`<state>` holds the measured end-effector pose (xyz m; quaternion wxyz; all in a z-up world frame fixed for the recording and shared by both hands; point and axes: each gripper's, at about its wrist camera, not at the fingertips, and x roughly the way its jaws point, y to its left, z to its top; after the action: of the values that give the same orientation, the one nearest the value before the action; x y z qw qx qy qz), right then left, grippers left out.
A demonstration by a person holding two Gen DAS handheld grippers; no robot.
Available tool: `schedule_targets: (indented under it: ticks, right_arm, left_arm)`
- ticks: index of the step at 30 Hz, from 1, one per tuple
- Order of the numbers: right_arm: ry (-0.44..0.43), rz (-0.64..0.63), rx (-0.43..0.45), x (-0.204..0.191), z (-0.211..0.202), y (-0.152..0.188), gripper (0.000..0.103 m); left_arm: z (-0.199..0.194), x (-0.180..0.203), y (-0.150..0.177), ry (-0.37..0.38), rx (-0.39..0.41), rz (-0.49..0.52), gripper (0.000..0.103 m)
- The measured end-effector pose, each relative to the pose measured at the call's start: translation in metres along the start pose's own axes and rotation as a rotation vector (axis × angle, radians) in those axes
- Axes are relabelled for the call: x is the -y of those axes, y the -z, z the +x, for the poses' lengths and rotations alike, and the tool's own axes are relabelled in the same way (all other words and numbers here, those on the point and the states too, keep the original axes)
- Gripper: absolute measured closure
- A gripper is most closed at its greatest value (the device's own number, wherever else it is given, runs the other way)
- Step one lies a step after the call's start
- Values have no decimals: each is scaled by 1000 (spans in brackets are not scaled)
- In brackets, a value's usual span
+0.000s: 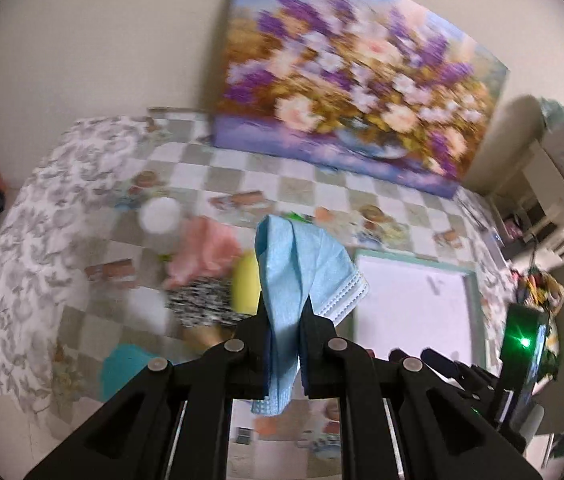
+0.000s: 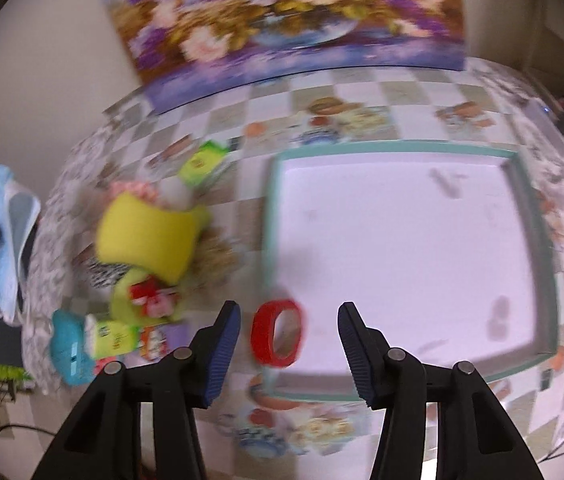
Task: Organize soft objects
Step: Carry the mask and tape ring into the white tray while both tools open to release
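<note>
Blue face mask (image 1: 302, 264) upright, lengthwise between closed left tongs (image 1: 284, 320)

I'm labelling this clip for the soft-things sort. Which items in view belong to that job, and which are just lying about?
Job:
- blue face mask, pinched in the left hand-held gripper
- yellow sponge
- pink cloth
- white tray

Lying about:
- red tape roll between the right hand-held gripper's open fingers
- flower painting

A: Where do the cameras look from?
B: Each rides its own tongs, tilted steeply down over the tabletop (image 1: 242, 184).
A: Shared ground?
B: The tray (image 2: 270, 208) and the flower painting (image 1: 354, 76).
</note>
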<state>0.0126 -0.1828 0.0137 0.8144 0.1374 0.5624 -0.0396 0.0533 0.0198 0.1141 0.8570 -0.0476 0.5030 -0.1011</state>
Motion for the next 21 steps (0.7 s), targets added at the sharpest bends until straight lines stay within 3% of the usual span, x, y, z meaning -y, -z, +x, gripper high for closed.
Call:
schedule_targets:
  ticks: [3,8,21]
  right_arm:
    - [20,18,-6,15,1,0,52]
    - [-31,56,-14,30,3,-3,52]
    - [150,205,-56,97,14,-2,52]
  left_arm:
    - [14,20,5,7,-24,4,92]
    - [43,51,16,36,-73,-1,92]
    - [124,117,30,103,-208,37,92]
